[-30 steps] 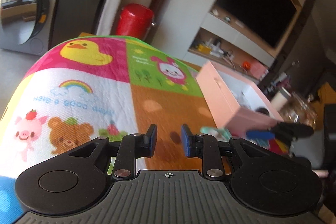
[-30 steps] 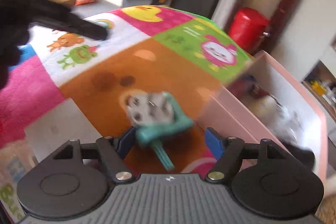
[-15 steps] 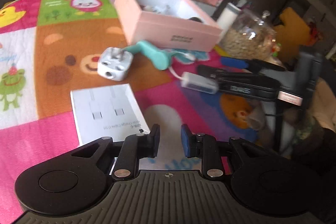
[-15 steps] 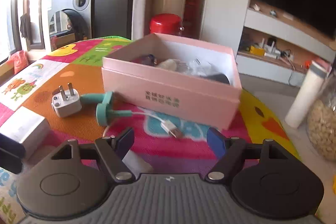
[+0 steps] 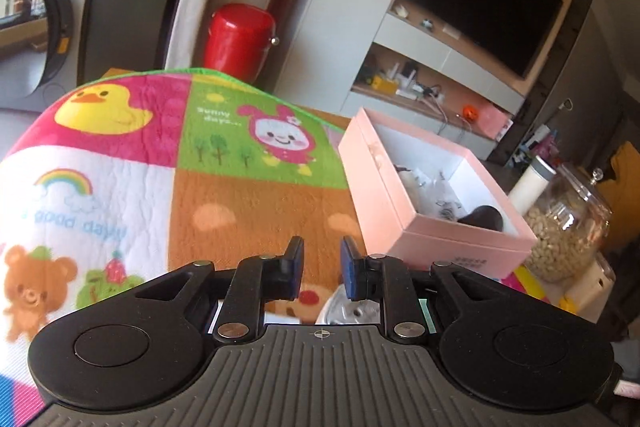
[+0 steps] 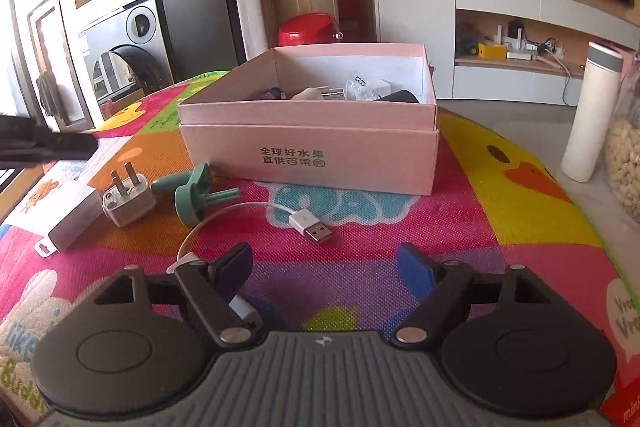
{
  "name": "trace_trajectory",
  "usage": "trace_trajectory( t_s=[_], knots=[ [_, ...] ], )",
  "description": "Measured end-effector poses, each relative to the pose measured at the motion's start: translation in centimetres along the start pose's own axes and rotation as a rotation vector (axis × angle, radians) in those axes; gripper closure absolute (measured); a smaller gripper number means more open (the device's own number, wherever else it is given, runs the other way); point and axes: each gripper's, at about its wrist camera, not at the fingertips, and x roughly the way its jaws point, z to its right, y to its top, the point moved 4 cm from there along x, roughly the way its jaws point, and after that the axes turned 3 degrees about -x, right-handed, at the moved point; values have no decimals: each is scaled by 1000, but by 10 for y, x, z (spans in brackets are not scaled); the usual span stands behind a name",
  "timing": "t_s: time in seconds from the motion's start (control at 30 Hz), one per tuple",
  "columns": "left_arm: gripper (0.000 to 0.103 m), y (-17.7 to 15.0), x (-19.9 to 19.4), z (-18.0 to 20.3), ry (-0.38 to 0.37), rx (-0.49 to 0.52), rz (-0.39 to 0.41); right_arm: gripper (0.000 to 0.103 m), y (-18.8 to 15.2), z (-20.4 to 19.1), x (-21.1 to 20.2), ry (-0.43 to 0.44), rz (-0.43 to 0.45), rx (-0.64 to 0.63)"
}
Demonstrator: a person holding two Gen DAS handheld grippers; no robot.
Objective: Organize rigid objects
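Several small items already fill the pink cardboard box point(image 6: 308, 155) ahead of the wide, empty right claw point(image 6: 326, 269), whose jaws have just been opening; 4 remain out left of it: white plug adapter point(image 6: 128, 201), teal plastic peg point(image 6: 192, 197), white USB cable point(image 6: 308, 225), white carton point(image 6: 60, 207). Left claw point(image 5: 322, 269) is nearly closed, its jaws having just been narrowing, empty.

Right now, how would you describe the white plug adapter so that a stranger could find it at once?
Start at the pink box on the colourful mat. In front of its left corner lies the white plug adapter, between a flat white carton and a teal plastic piece. Only it has metal prongs sticking up.
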Motion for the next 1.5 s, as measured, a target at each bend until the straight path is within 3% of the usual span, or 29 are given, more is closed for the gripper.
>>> trace_trajectory(
  t_s=[0.17, 0.3, 0.43, 0.57, 0.7, 0.8, 0.87, 0.93, 1.07, 1.17, 1.4, 1.5],
  knots=[
    [81, -19, 13, 8, -76, 18, -75, 23, -1, 1, -1, -8, 1, 8],
    [78, -41, 7, 26, -166, 131, -139, 22, 0, 1, 0, -10, -1, 6],
    [78, -50, -13, 40, -128, 234, -97, 22, 0, 1, 0, -10, -1, 6],
    [78, -53, -33, 49, -155, 318, -98, 22, 0, 3, -3, 2, 10, 14],
    [78, -58, -39, 50, -155, 364, -131, 22, -1, -2, -18, 126, 36, -5],
    [78, -65, -37, 50, -150, 390, -168, 22, -5, -24, -24, 215, -5, -92],
    [78, -71, -36, 51, -134, 406, -184, 22, -10, -39, -20, 173, -47, -195],
    [78, -75, -35, 51, -113, 419, -196, 15, -12, -42, -18, 84, -26, -282],
    [78, -82, -27, 55, -96, 455, -225, 14, -4, -13, -9, -24, -35, -175],
    [73, -89, -21, 63, -107, 500, -251, 13, -4, 5, -7, 3, -39, -75],
    [63, -95, -14, 82, -128, 536, -267, 12, -5, 2, -5, -5, -37, -95],
    [63, -96, -17, 85, -143, 520, -266, 12, -5, 2, -5, -8, -36, -98]
  ],
)
